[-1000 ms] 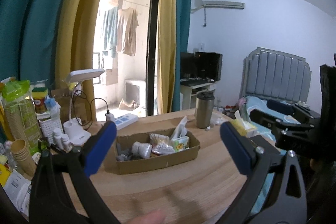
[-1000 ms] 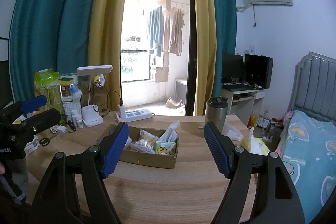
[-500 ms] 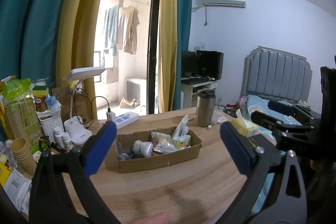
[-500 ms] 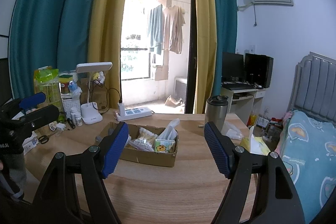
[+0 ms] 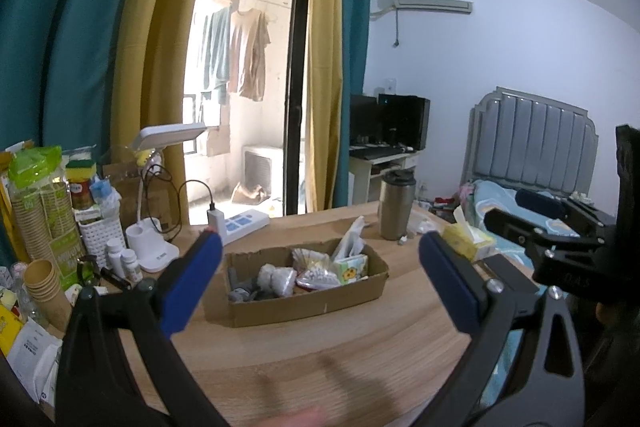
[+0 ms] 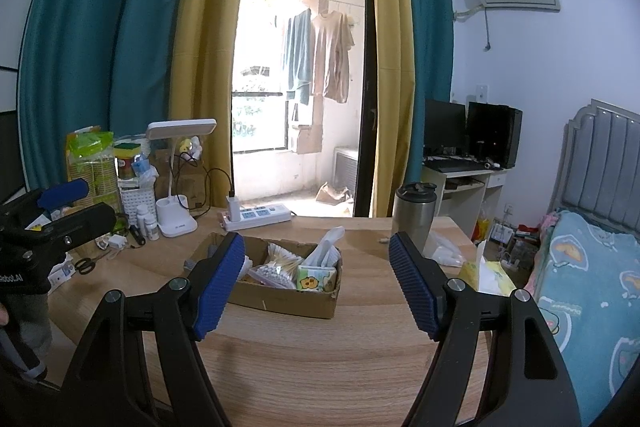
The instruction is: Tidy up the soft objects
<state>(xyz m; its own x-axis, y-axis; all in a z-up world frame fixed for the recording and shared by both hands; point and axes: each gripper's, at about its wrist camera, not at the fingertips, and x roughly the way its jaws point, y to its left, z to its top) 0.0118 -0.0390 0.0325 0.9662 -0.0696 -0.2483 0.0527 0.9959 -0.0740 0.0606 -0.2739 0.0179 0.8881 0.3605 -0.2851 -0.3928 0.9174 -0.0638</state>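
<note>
An open cardboard box lies in the middle of the round wooden table. Inside are a tissue pack with a yellow flower print, a bag of cotton swabs, rolled grey and white soft pieces and a white crumpled sheet. A yellow tissue pack rests near the table's right edge. My left gripper is open and empty, short of the box. My right gripper is likewise open and empty, on the near side of the box. Each gripper shows at the edge of the other's view.
A steel tumbler stands behind the box at the right. The table's left side holds a white desk lamp, a power strip, stacked paper cups, small bottles and scissors. A bed lies to the right.
</note>
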